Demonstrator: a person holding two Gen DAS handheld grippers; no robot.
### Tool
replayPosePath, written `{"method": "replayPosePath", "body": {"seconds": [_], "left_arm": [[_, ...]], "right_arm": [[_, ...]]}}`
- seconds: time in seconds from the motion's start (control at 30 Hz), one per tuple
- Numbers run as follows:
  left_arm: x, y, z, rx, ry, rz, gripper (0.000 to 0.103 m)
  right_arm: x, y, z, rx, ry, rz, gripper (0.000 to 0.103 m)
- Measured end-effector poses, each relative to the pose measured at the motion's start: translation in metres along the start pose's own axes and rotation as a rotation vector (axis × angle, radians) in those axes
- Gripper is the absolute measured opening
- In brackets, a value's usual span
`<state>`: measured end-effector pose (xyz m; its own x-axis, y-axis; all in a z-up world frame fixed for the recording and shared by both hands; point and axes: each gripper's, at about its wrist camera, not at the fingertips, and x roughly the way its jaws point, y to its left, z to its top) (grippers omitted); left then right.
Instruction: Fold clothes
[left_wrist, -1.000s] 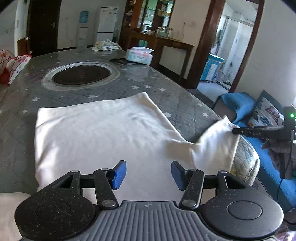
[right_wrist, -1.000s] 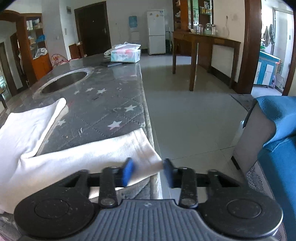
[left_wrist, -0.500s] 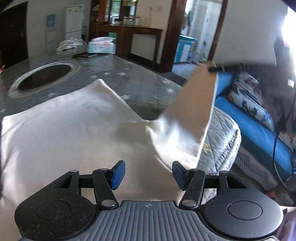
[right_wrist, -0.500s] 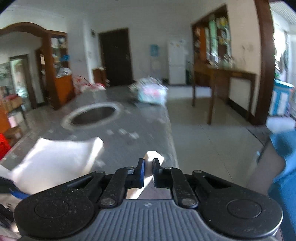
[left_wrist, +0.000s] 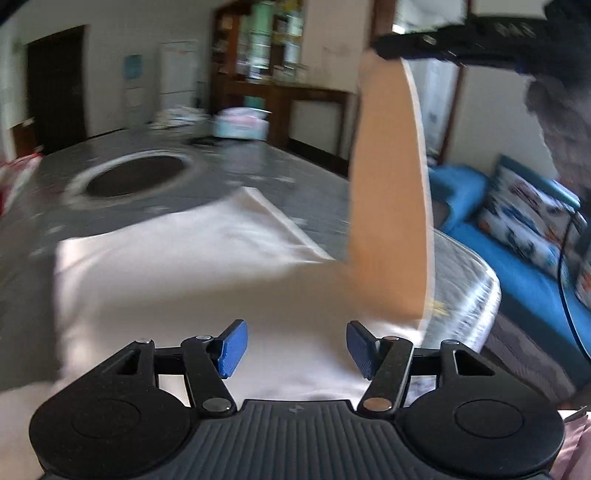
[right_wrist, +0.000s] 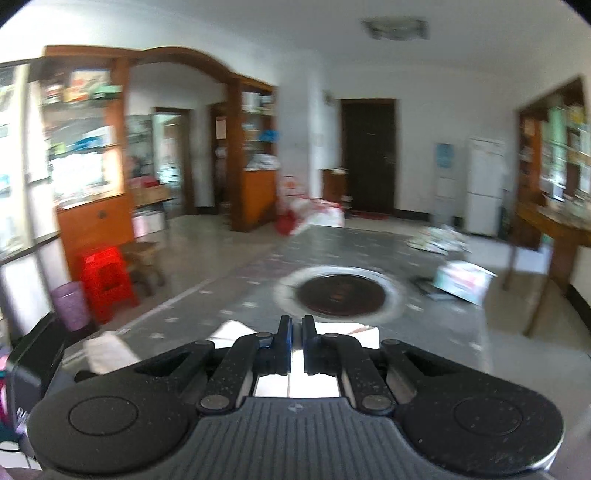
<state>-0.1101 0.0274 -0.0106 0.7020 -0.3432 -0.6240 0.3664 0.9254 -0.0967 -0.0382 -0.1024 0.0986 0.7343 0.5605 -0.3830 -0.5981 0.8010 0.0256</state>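
A white garment (left_wrist: 192, 266) lies spread on the grey star-patterned table (left_wrist: 258, 181). Its right sleeve (left_wrist: 388, 192) is lifted high, hanging from my right gripper, which shows at the top right of the left wrist view (left_wrist: 384, 48). My left gripper (left_wrist: 293, 345) is open and empty, low over the near part of the garment. In the right wrist view my right gripper (right_wrist: 294, 341) is shut on the sleeve's white cloth (right_wrist: 295, 380), high above the table.
A round dark inset (left_wrist: 135, 177) sits in the table's middle. A tissue box (left_wrist: 240, 125) and crumpled cloth (left_wrist: 177, 116) lie at the far end. A blue sofa with a patterned cushion (left_wrist: 532, 218) stands right of the table. A red stool (right_wrist: 105, 280) stands on the floor left.
My right gripper closed on the sleeve end at the table's edge, lifted it high and swung it left over the garment. My left gripper stayed open over the near part.
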Motion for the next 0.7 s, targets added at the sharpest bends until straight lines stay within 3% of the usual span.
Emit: {"method": "replayPosePath", "body": {"seconds": [0.17, 0.4, 0.5, 0.7], "left_arm": [[-0.035, 0.046, -0.023, -0.127, -0.024, 0.122, 0.065], [-0.053, 0.068, -0.041, -0.213, -0.040, 0.175, 0.066], [-0.060, 0.077, -0.048, -0.247, -0.046, 0.196, 0.066], [-0.069, 0.084, -0.054, -0.278, -0.065, 0.211, 0.066]], "right_arm": [[0.044, 0.046, 0.008, -0.092, 0.063, 0.165, 0.004], [0.095, 0.099, -0.010, -0.157, 0.196, 0.314, 0.004], [0.106, 0.109, -0.019, -0.144, 0.240, 0.364, 0.009], [0.101, 0.098, -0.020, -0.150, 0.240, 0.318, 0.013]]}}
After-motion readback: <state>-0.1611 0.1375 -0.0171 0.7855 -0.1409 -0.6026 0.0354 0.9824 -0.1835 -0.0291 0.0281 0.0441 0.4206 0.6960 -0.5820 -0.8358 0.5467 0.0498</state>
